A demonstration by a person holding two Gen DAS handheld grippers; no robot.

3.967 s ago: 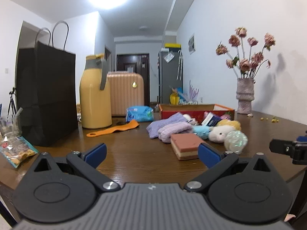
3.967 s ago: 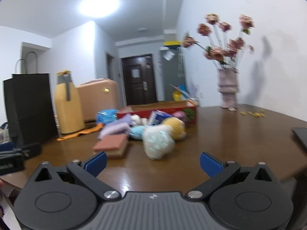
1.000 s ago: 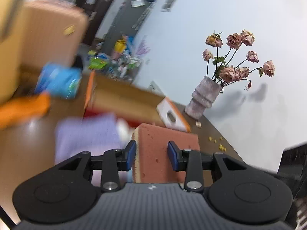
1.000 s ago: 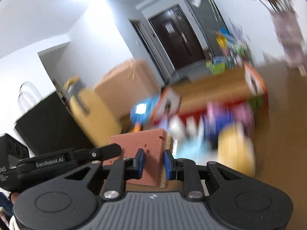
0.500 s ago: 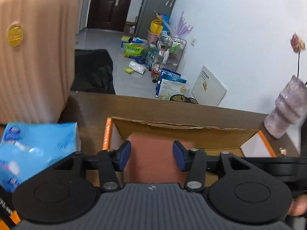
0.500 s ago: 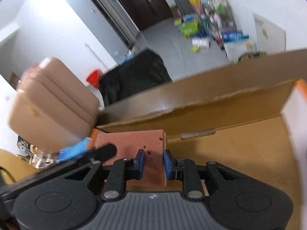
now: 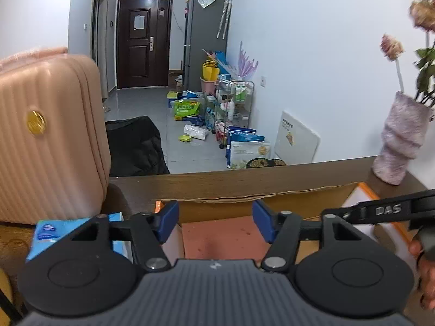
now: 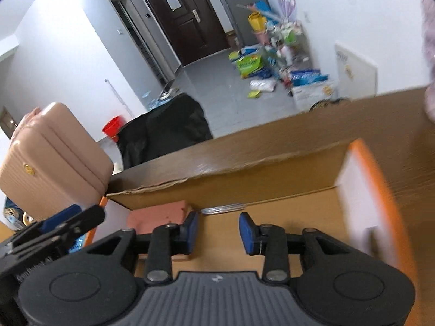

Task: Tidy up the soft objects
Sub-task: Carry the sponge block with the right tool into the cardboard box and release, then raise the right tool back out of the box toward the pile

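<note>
A salmon-pink sponge block (image 7: 223,237) lies flat in the near left corner of an open cardboard box with an orange rim (image 7: 272,199). My left gripper (image 7: 216,221) hangs just above the block. Its jaws are opening, and the blue pads stand clear on either side of it. In the right wrist view the sponge (image 8: 160,214) sits just left of my right gripper (image 8: 218,232). The right jaws are opening too, with only the bare box floor (image 8: 285,217) between them. One left finger (image 8: 81,217) shows at that view's left edge.
A pink suitcase (image 7: 49,135) stands left of the box, with a blue tissue pack (image 7: 54,233) in front of it. A pale vase (image 7: 402,141) of dried flowers stands at the right. The table's far edge (image 7: 244,179) runs just behind the box. A person's hand (image 7: 425,271) shows at the right.
Both grippers, shut on the sponge a second ago, carried it over the table into the box. Now both have let go and the sponge rests on the box floor.
</note>
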